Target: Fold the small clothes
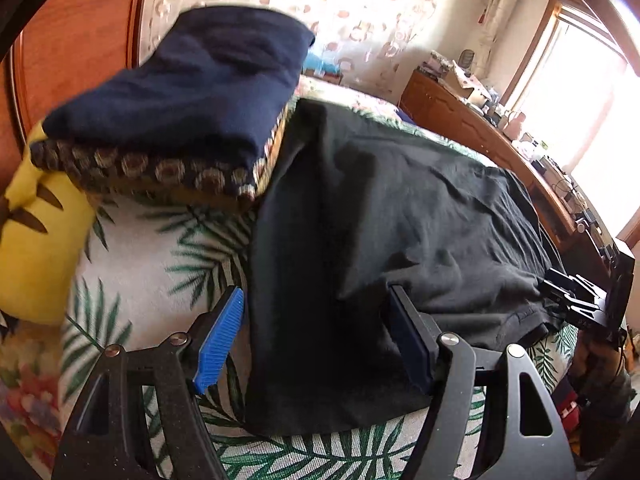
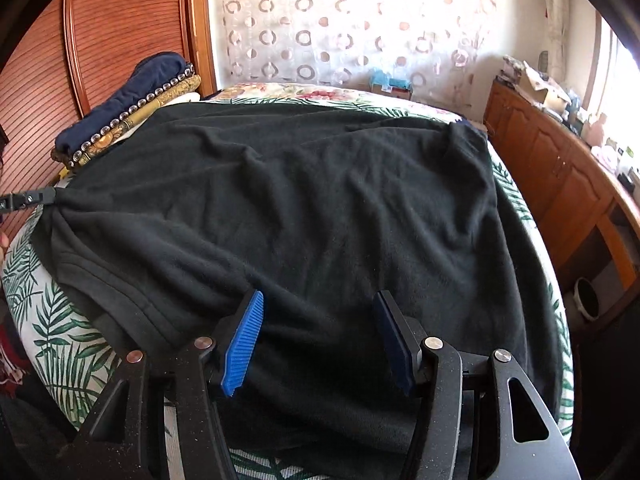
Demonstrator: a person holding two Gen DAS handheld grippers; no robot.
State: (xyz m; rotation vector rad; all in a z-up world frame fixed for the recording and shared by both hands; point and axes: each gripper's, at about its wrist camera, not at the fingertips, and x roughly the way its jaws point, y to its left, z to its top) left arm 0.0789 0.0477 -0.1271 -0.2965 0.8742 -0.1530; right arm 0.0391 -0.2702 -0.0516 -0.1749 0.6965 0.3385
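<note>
A black garment lies spread and wrinkled over the bed. My left gripper is open, and its blue fingers straddle one edge of the garment close to the cloth. In the right wrist view the left gripper shows at the far left, where the cloth bunches toward its tip. My right gripper is also open, with its pads apart just over the near hem. The left wrist view has the right gripper at the garment's right corner.
A folded navy garment rests on a patterned cushion by the wooden headboard. A yellow pillow lies beside it. The bedspread has a palm-leaf print. A cluttered wooden cabinet runs along the right wall.
</note>
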